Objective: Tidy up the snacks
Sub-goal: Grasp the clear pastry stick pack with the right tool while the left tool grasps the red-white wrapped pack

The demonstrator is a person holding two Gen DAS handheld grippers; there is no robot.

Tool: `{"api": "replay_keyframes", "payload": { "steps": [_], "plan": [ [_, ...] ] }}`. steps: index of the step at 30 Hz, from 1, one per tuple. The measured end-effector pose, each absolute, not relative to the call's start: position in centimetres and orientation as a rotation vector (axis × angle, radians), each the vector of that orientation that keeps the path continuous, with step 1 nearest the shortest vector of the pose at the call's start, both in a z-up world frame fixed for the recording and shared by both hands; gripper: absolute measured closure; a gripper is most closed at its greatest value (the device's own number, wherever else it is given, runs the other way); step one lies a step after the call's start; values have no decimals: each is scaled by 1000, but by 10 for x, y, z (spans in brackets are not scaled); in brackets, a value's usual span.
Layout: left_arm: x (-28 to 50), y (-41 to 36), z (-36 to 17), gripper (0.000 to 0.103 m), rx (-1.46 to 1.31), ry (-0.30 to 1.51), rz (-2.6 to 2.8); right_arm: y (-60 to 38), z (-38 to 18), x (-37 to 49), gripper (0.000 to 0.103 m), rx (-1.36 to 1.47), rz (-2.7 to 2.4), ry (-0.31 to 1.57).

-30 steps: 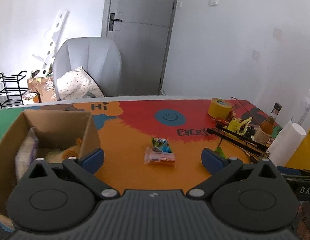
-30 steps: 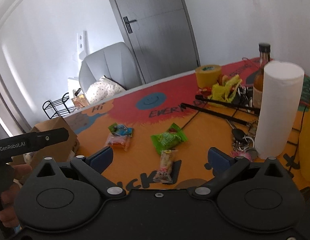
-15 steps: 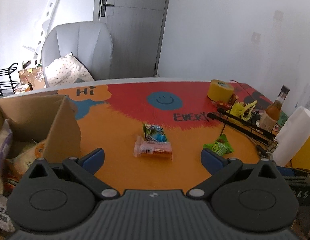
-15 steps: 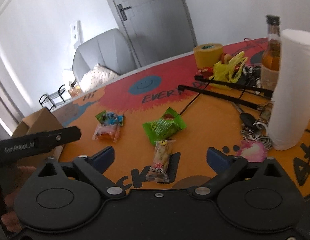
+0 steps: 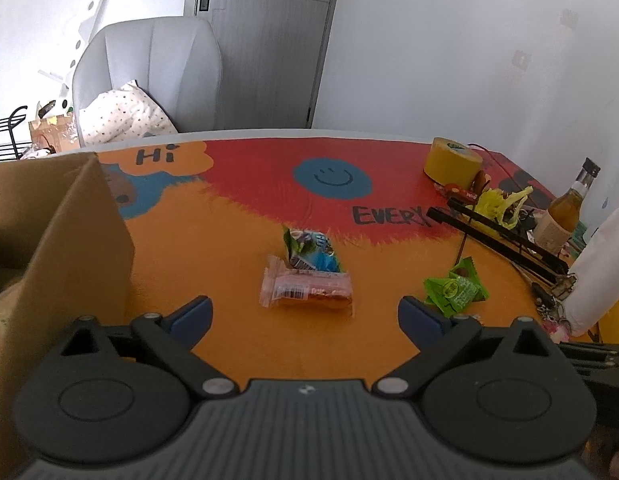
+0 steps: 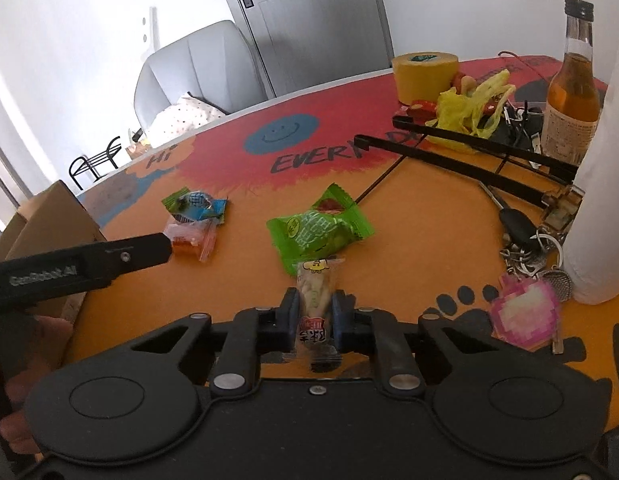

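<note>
My right gripper [image 6: 315,312] has its jaws closing on a long clear snack packet [image 6: 316,300] that lies on the orange table; the blue pads press its sides. A green packet [image 6: 319,232] sits just beyond it. My left gripper [image 5: 305,314] stands open over the table, with an orange-pink packet [image 5: 307,290] lying ahead between its fingers, untouched. A blue-green packet [image 5: 309,250] lies right behind that one. The green packet [image 5: 455,288] shows near the right fingertip. A cardboard box [image 5: 69,232] stands at the left. The left gripper's finger [image 6: 109,258] also shows in the right wrist view.
At the right stand a white paper roll [image 6: 603,184], a brown glass bottle [image 6: 575,92], yellow tape [image 6: 423,70], black rods [image 6: 469,168], keys [image 6: 525,236] and a pink charm [image 6: 525,314]. A grey chair [image 5: 149,76] stands beyond the table's far edge.
The right gripper sank toward the table and shut on the long clear packet. The left gripper moved down and forward, away from the box, toward the orange-pink packet.
</note>
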State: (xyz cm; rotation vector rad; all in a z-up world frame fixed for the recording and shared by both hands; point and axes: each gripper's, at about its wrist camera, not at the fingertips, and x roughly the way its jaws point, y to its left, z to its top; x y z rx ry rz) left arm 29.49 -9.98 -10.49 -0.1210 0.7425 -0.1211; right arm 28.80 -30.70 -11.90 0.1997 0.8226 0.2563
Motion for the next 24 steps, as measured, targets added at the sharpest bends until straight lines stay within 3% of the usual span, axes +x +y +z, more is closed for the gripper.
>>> {"api": "replay_keyframes", "payload": {
  "steps": [16, 22, 24],
  "plan": [
    [323, -116, -127, 10, -67, 745, -91, -321, -118, 291, 87, 219, 220, 807],
    [329, -116, -133, 27, -73, 748, -88, -321, -121, 290, 76, 226, 220, 819],
    [329, -116, -133, 40, -67, 739, -84, -321, -121, 290, 75, 224, 218, 818]
  ]
}}
